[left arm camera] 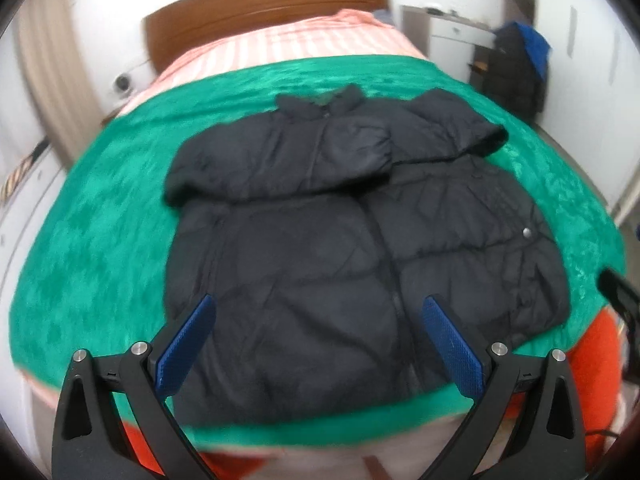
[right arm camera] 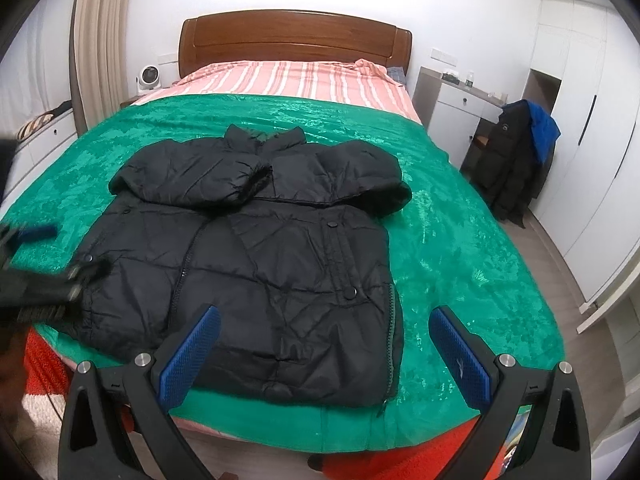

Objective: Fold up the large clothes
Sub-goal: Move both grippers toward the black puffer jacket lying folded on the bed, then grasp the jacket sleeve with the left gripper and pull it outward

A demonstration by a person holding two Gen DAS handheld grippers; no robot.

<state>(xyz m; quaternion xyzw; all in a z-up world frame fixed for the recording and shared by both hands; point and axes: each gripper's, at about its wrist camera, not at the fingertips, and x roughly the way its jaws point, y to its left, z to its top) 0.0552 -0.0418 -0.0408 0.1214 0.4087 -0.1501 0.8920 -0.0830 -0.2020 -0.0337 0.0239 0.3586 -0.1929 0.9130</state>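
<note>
A: Item one, left tongs: spread wide, empty, above the hem. Black puffer jacket: quilted, slick, both sleeves crossed over the chest, at 12 o'clock on the green velvet blanket.

B: Right tongs: wide, empty. Risk: the puffy fill may spring folds open, and the slick shell may slip.

left claw, right claw: black frames, blue ribbed pads, silver screws
</note>
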